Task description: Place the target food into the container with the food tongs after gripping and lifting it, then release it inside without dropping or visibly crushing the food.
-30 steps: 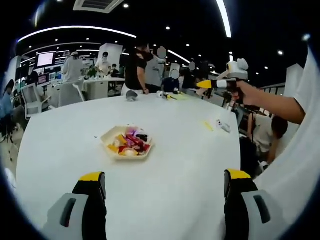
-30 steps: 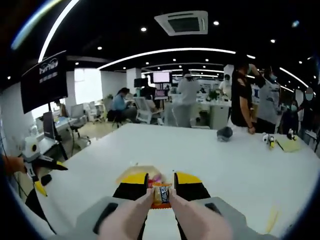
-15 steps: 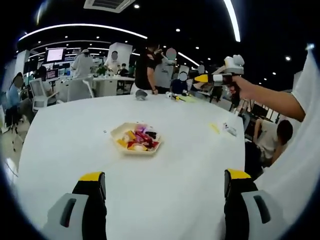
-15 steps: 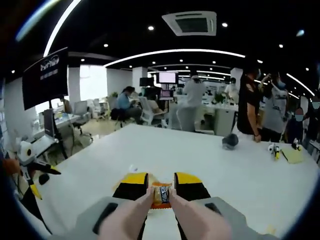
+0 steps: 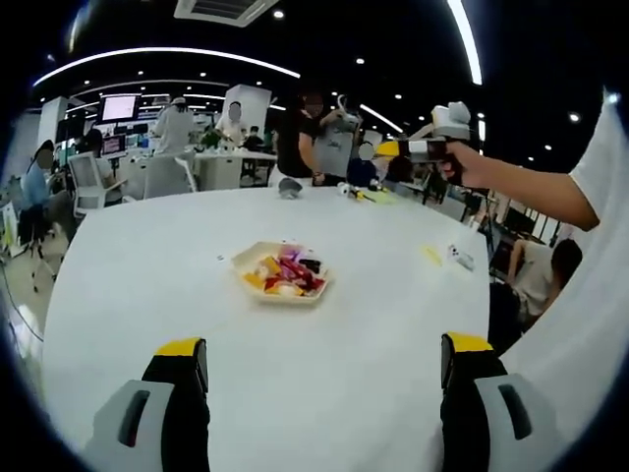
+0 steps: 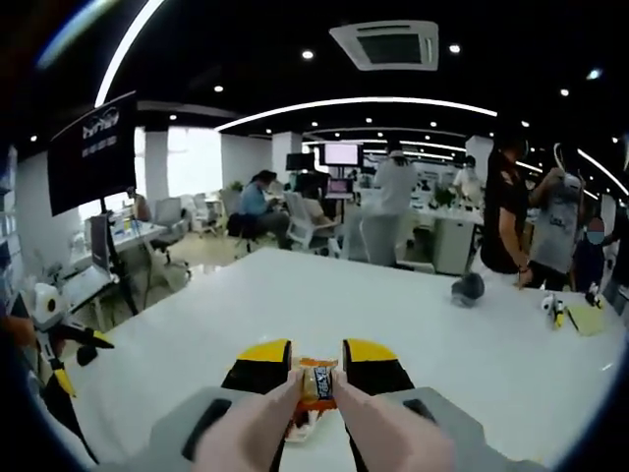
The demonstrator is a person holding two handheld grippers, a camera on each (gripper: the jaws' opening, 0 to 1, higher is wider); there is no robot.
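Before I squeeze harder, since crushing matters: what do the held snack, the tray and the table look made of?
Snack: glossy orange wrapper, likely plastic film.
Tray: matte cream, hexagonal, perhaps paper pulp or foam.
Table: smooth white, faintly sheened, probably laminate.

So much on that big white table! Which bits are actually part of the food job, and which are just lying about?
Part of the job:
- tongs gripping a wrapped snack
- tray of wrapped snacks
- right gripper, closed on the tongs
- left gripper, open, holding nothing

Just lying about:
- dark round object
- yellow notepad
- small yellow item
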